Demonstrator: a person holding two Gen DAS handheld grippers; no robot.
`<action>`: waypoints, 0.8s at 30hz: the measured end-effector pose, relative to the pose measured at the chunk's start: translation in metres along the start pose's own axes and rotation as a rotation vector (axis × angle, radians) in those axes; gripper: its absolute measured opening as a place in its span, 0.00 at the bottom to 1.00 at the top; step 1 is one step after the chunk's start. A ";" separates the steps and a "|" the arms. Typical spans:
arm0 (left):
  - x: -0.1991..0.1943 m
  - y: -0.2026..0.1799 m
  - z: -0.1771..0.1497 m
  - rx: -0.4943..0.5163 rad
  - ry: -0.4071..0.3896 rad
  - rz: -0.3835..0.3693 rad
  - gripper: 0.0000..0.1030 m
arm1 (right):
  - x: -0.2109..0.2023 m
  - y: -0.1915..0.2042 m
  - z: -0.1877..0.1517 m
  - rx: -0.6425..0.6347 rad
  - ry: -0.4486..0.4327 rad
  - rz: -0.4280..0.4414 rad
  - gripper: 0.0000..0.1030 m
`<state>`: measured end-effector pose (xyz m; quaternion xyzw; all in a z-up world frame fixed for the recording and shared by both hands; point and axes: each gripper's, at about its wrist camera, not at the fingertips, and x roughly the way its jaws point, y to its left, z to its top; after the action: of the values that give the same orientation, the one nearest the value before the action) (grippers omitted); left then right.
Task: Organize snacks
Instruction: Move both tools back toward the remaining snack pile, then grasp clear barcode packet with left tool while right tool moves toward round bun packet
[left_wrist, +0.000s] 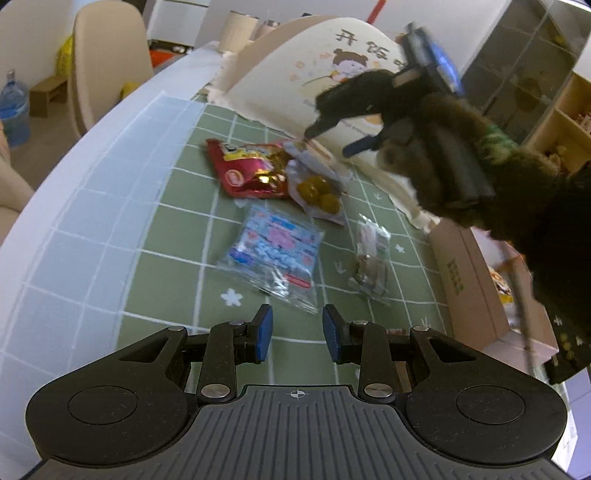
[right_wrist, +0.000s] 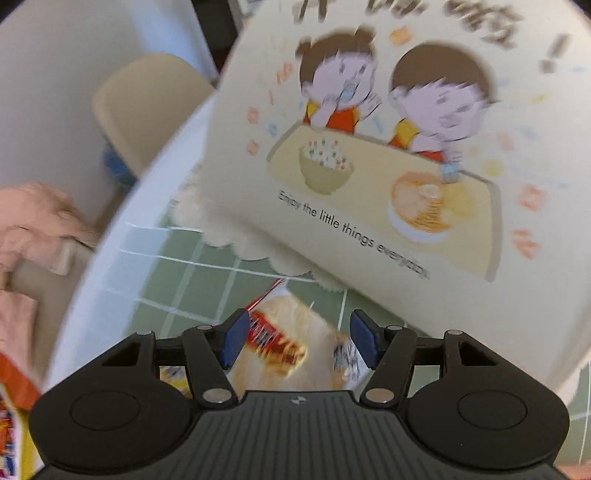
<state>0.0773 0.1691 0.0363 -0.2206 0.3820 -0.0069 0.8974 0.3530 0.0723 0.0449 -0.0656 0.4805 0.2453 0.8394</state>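
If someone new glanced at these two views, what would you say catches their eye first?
Probably the big cream mat with two cartoon children eating, filling the right wrist view and lying at the far side of the green grid cloth. Next, the snack packets scattered mid-cloth: a red bag and a blue packet. The right gripper, in a furry-sleeved hand, hangs open above them.

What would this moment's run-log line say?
left gripper: open, empty | right gripper: open, above snack packets | red packet, blue packet: on tablecloth
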 end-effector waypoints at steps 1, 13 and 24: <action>-0.002 0.003 0.003 -0.009 -0.007 0.004 0.33 | 0.005 0.004 -0.001 -0.004 0.007 0.005 0.59; -0.008 0.021 0.028 -0.129 -0.074 0.053 0.33 | -0.048 0.003 -0.095 -0.020 0.298 0.336 0.60; -0.022 -0.020 -0.004 -0.078 -0.002 0.025 0.33 | -0.068 -0.015 -0.124 0.047 0.147 0.052 0.52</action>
<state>0.0623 0.1533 0.0568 -0.2508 0.3837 0.0195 0.8885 0.2352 -0.0072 0.0347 -0.0512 0.5479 0.2503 0.7966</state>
